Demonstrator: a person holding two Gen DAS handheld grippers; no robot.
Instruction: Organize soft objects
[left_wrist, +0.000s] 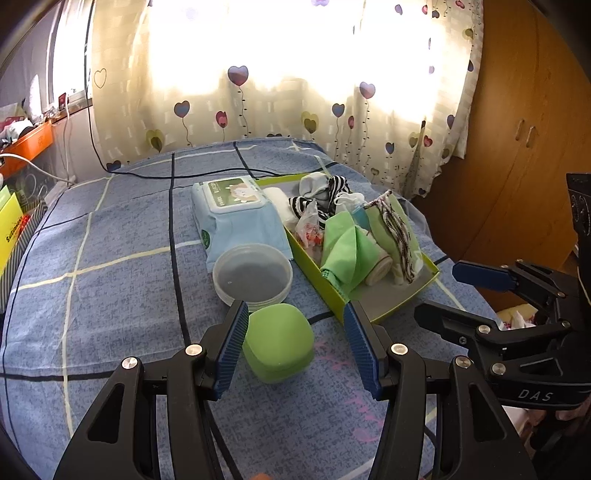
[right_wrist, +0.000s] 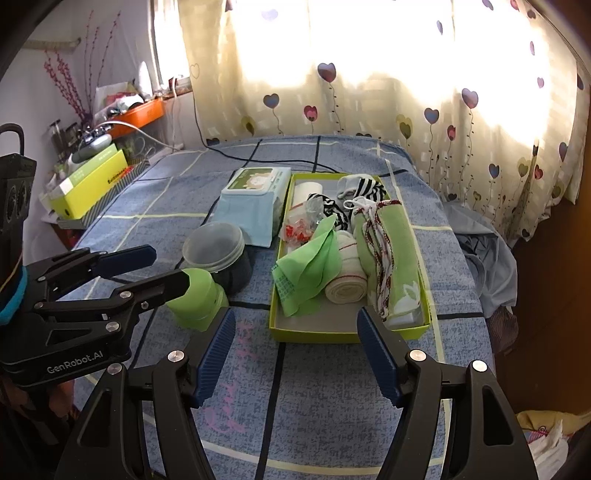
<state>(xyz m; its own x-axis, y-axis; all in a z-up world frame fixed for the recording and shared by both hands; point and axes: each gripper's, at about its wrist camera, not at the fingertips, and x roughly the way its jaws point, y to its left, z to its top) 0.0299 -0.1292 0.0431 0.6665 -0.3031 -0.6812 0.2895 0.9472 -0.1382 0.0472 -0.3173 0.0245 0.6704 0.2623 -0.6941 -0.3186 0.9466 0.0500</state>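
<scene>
A yellow-green tray lies on the blue checked bedspread. It holds a green cloth, a rolled white bandage, a green towel with a braided cord and striped socks. My left gripper is open, and a rounded green box sits low between its fingers, with the right pad well apart from it. My right gripper stands wide open before the tray's near end, with nothing between its fingers.
A wet-wipes pack and a clear round tub lie left of the tray. A black cable crosses the far bed. Crumpled clothes hang off the right edge. A yellow carton stands to the left.
</scene>
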